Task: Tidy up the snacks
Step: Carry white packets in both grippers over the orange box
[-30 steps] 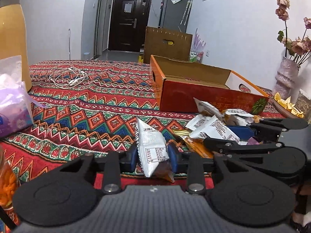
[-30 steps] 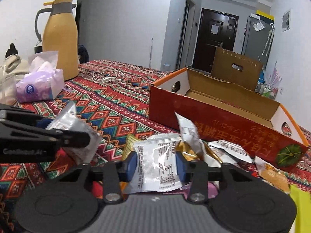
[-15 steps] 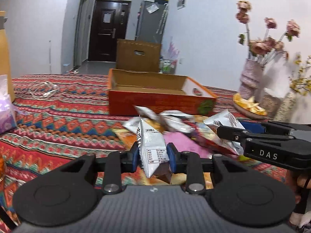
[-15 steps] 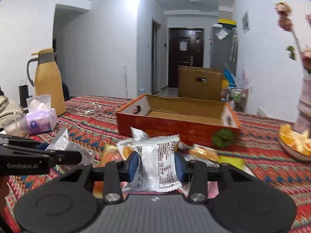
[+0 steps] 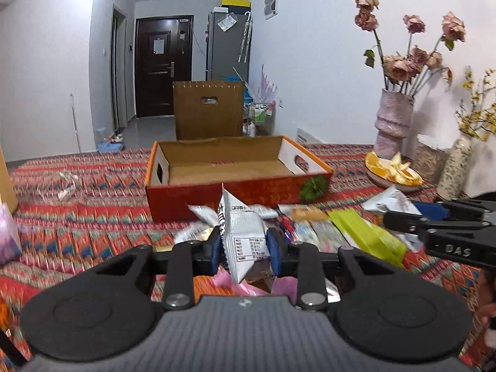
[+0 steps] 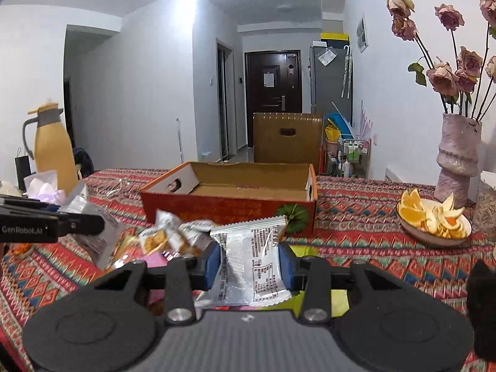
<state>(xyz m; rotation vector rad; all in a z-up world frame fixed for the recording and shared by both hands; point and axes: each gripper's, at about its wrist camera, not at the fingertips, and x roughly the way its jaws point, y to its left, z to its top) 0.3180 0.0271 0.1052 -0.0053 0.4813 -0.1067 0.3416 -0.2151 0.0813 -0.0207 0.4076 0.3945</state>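
Observation:
My left gripper point(image 5: 243, 249) is shut on a white snack packet point(image 5: 241, 232), held above the snack pile point(image 5: 310, 229). My right gripper point(image 6: 249, 263) is shut on a silver snack packet point(image 6: 251, 263), also lifted. An open orange cardboard box point(image 5: 238, 192) stands empty straight ahead, beyond the pile; it also shows in the right wrist view point(image 6: 229, 204). The right gripper shows at the right of the left wrist view point(image 5: 440, 226), the left gripper at the left of the right wrist view point(image 6: 52, 223). Loose packets point(image 6: 173, 235) lie in front of the box.
A patterned cloth point(image 5: 77, 217) covers the table. A plate of orange peel point(image 6: 434, 220) and a vase of dried roses point(image 6: 458, 158) stand right. A yellow thermos point(image 6: 52, 152) and tissue pack point(image 6: 43, 186) stand left. A white cable point(image 5: 62, 183) lies left of the box.
Both grippers have risen and turned to face the open box head-on, each still holding its packet. The box now sits centred in both views.

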